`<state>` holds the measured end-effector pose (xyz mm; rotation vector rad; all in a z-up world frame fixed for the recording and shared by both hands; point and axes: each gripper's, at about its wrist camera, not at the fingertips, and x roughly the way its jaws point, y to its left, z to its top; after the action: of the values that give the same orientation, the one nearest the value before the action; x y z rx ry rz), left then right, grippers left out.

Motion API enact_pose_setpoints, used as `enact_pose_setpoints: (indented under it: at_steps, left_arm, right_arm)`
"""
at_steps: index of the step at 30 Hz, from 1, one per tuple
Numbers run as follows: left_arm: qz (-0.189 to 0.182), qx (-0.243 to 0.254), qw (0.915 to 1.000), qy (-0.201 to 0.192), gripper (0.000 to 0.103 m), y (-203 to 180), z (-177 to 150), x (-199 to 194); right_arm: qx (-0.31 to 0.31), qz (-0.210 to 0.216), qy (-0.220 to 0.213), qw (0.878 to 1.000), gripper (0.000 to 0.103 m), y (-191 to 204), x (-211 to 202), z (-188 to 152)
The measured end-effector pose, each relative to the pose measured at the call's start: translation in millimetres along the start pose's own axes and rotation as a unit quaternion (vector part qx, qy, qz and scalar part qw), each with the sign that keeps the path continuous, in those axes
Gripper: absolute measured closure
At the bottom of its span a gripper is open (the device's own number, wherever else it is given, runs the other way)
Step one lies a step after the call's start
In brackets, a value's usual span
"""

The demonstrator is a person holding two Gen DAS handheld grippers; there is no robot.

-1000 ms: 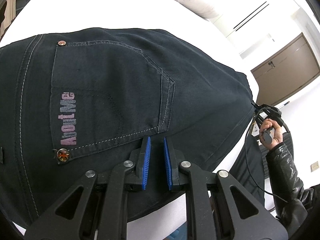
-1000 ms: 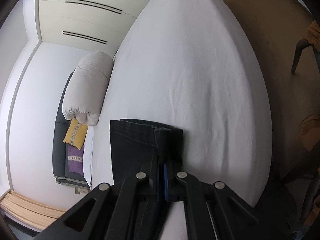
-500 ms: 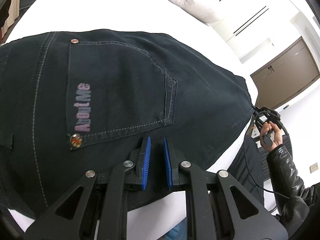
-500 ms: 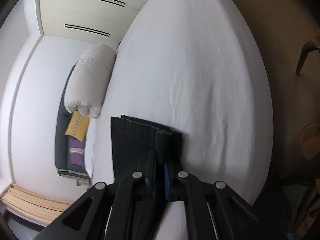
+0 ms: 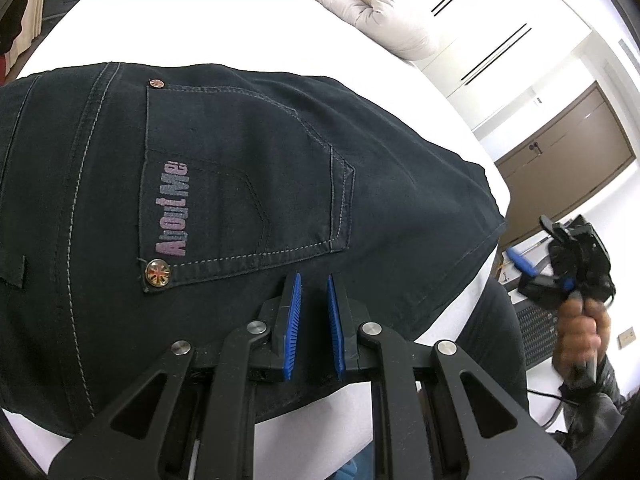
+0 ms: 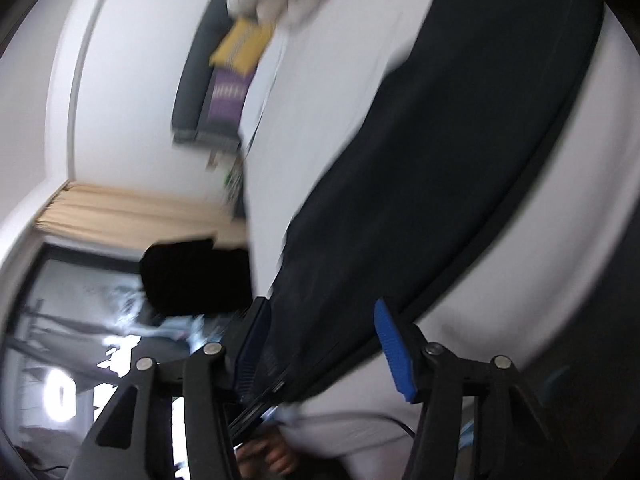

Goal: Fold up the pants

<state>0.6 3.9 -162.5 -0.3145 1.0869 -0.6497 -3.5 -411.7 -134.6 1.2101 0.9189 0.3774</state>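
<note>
Just ahead of the left gripper [image 5: 313,300], whose jaws stand narrowly apart and empty, the pants [image 5: 248,184] lie on the bed [image 5: 200,12], while the right gripper [image 6: 320,344] jaws are opening around the pants' edge.

The right gripper [image 6: 324,344] is opening, its blue pads [image 6: 394,354] clear of the dark pants [image 6: 440,152], which stretch toward one o'clock over the white bed [image 6: 520,280]. The picture is blurred.
</note>
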Motion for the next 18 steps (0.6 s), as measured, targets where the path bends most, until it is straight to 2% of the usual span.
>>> enact_pose_setpoints:
  at_steps: [2, 7, 18]
  left_arm:
    - [-0.002, 0.0, 1.0, 0.0, 0.09, 1.0, -0.8, -2.2]
    - [-0.008, -0.006, 0.9999, -0.005, 0.09, 6.7, -0.5, -8.3]
    - [-0.011, -0.006, 0.9999, -0.004, 0.09, 9.9, 0.7, -13.1]
  right_arm:
    - [0.025, 0.004, 0.043, 0.999, 0.045, -4.5, 33.9, -10.6]
    - [0.043, 0.0, 0.111, 0.993, 0.045, -8.9, 77.9, -22.6]
    - [0.051, 0.007, 0.143, 0.988, 0.045, -12.8, 119.7, -31.9]
